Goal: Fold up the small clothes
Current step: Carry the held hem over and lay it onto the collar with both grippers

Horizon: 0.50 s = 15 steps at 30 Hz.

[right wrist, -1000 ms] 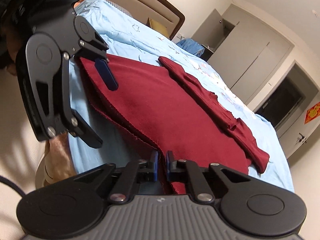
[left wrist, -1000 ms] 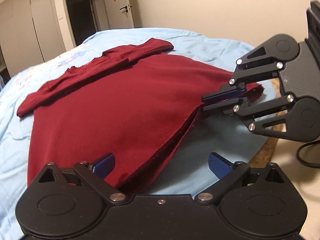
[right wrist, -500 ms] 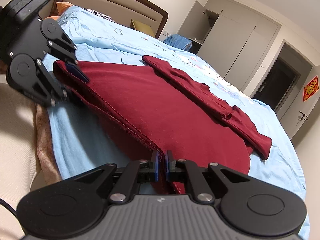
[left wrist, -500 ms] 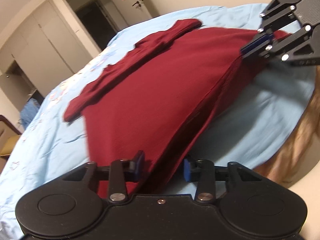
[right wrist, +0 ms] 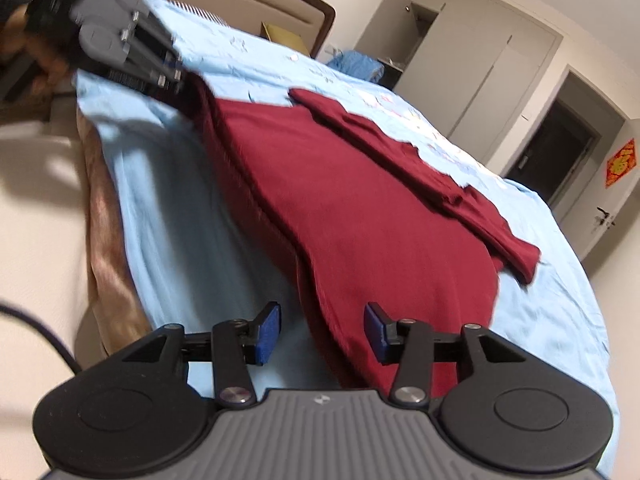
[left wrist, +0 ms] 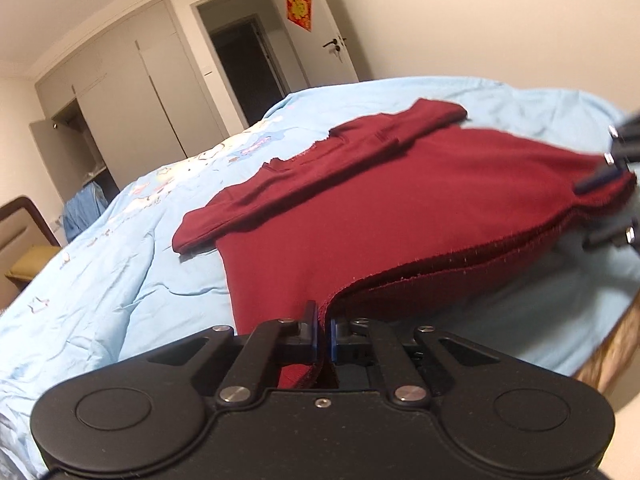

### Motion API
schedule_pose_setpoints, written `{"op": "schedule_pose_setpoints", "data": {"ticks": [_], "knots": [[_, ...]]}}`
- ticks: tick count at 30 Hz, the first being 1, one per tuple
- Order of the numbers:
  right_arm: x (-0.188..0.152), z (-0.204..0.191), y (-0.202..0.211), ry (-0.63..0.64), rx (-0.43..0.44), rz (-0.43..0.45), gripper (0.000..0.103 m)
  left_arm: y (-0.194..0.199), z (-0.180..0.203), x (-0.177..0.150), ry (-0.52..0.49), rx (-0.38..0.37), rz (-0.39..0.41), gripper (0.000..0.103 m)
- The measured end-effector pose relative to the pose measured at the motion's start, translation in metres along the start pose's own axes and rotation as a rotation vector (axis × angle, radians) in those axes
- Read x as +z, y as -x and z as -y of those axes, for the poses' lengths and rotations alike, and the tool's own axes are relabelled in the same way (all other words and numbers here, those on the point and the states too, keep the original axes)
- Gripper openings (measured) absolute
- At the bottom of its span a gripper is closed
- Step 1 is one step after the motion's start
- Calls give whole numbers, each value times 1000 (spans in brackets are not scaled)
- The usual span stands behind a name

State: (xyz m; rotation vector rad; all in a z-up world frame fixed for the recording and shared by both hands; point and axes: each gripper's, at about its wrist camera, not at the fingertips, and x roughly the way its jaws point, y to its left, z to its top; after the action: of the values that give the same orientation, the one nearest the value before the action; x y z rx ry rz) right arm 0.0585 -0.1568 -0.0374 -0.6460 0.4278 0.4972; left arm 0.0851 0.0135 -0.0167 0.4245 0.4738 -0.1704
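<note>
Left wrist view: one dark red shirt lies spread on the light blue bedsheet, sleeves folded across the top. Your left gripper has its blue pads pinched together on the shirt's hem, lifting that corner off the sheet. Your right gripper shows blurred at the far hem corner; its jaw state isn't readable here. Bare sheet all around the shirt. One wardrobe, one dark doorway.

Right wrist view: your right gripper's jaws stand wide apart, the hem running loose between the pads. The bed edge sits just left.
</note>
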Motion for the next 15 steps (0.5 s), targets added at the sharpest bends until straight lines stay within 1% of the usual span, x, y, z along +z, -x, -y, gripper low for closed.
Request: {"op": "schedule_pose_setpoints", "data": {"ticks": [3,5,6,8,12,15], "knots": [[-7,-1,2,6,-79,-22,47,4,-1,5,6,13,24,5],[-10,2,9,-24,-121,-9,23,11,-1,7,-5,30,48,5],[-10,4,12,-33,-145,0,19,14,0,7,-8,40,61,5],[-11,8,21,-52,-183,36,7,23,2,7,-12,60,90,4],[-5,12,43,-62,-255,136,6,40,4,10,-2,100,159,4],[3,14,60,-68,-309,215,6,56,-1,18,44,113,216,3]]}}
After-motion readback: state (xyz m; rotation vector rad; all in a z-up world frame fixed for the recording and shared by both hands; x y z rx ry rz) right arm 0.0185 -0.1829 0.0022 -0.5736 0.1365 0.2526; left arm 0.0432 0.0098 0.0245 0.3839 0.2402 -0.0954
